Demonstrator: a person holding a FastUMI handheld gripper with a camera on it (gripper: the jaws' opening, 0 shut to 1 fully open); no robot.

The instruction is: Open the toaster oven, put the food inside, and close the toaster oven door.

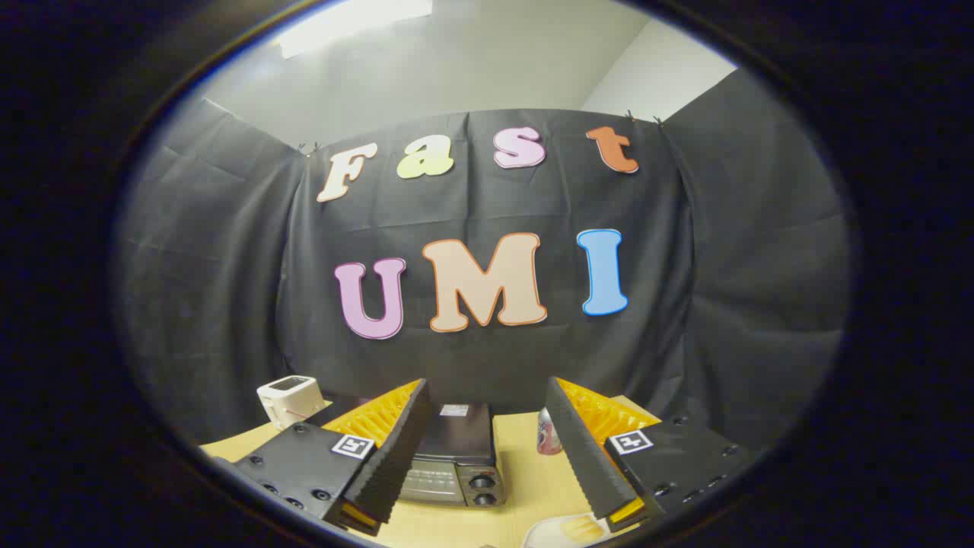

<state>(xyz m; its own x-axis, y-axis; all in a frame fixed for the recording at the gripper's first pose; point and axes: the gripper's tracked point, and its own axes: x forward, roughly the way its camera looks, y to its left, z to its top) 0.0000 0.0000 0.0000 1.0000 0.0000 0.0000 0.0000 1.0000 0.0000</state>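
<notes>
Gripper (487, 457) hanging high above the table (525, 479), fingers spread wide, holding nothing. Toaster oven (456, 457) sitting between and below the fingers, door looking closed. Food on plate (567, 530) near right finger. Opening step is pending; next move likely calls for dropping down to the door.

The gripper (487, 449) hangs above the desk (533, 479) with its fingers (396, 457) spread wide, holding nothing. Between them sits the toaster oven (456, 457), door closed, two knobs at its right. A can (548, 434) stands just beside the oven. A white toaster (289, 399) sits beyond the left finger. Near the right fingertip lies a plate (544, 536) with yellow food (582, 527).
</notes>
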